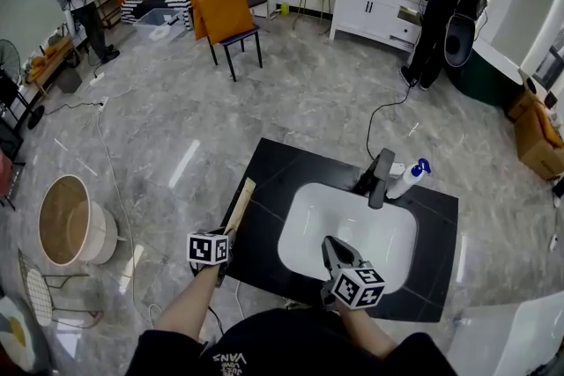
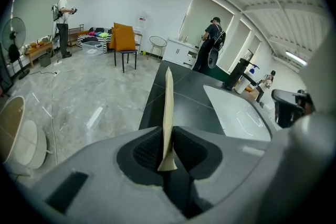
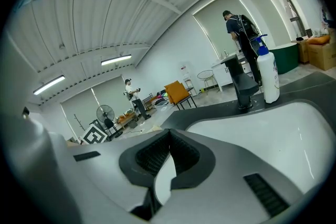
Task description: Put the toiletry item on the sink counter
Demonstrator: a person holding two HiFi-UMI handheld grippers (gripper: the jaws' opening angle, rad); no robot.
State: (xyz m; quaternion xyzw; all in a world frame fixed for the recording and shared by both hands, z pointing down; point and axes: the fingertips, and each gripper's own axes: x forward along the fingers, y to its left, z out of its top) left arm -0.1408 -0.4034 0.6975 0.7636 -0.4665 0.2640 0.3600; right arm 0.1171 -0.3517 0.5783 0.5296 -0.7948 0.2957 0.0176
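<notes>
In the head view, the flat tan toiletry item (image 1: 241, 203) is stretching along the left edge of the black tabletop (image 1: 273, 172), its near end sitting in the left claw (image 1: 227, 235). The right claw (image 1: 332, 247) is hovering over the white sink basin (image 1: 379, 229), and a white spray bottle (image 1: 407, 180) is standing beside the faucet (image 1: 381, 176). In the left gripper view, the claw is easing open, its pads touching the item's thin edge. In the right gripper view, the claw is sitting closed, gripping nothing.

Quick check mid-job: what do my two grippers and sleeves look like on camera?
The left gripper and right gripper have grey moulded bodies with black ribbed pads; each carries a cube of black-and-white square markers. No cables show. The person wears a black top with white lettering, forearms uncovered. The left jaws are opening, a thin beige strip between them.
</notes>
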